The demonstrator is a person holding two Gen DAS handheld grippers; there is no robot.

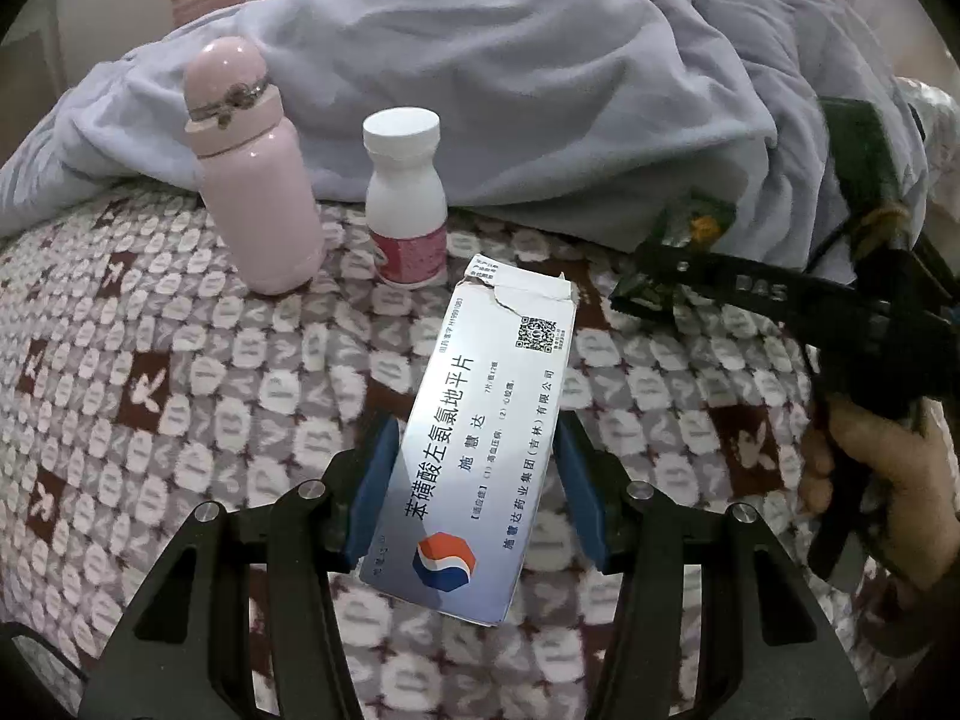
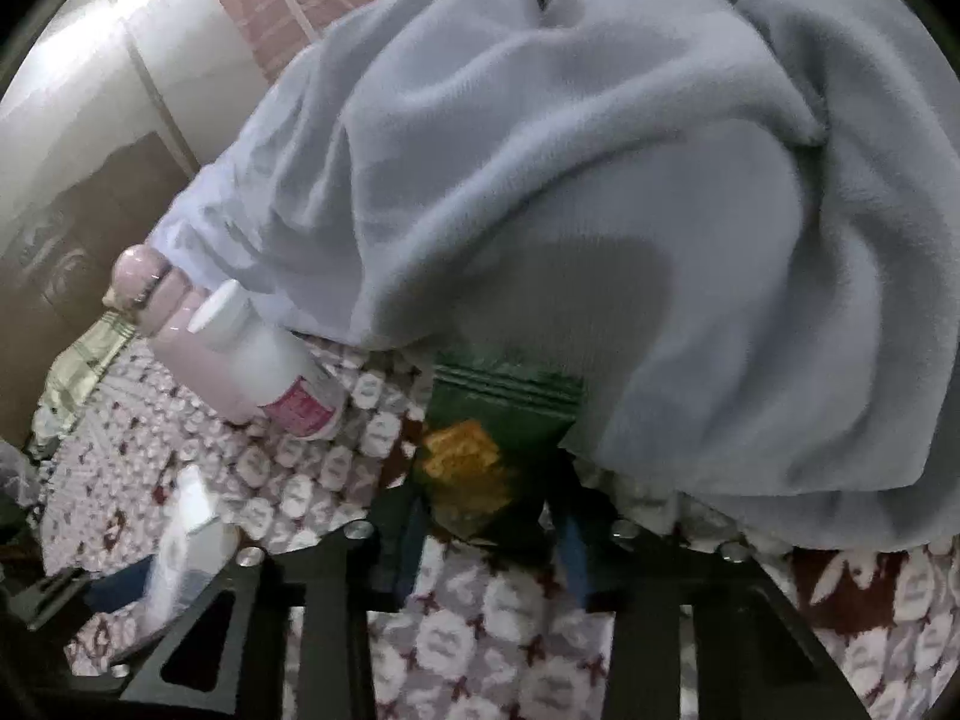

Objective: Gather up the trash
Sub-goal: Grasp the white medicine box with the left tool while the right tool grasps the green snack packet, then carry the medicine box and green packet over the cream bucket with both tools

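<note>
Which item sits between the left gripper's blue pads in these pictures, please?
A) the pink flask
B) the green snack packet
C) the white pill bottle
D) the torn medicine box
D: in the left wrist view the torn medicine box lies lengthwise between the left gripper pads, while the pink flask and white pill bottle stand apart on the bedspread.

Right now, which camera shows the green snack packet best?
The right wrist view: the green snack packet sits centred between the right gripper's fingers. The left wrist view shows only a corner behind that gripper.
</note>
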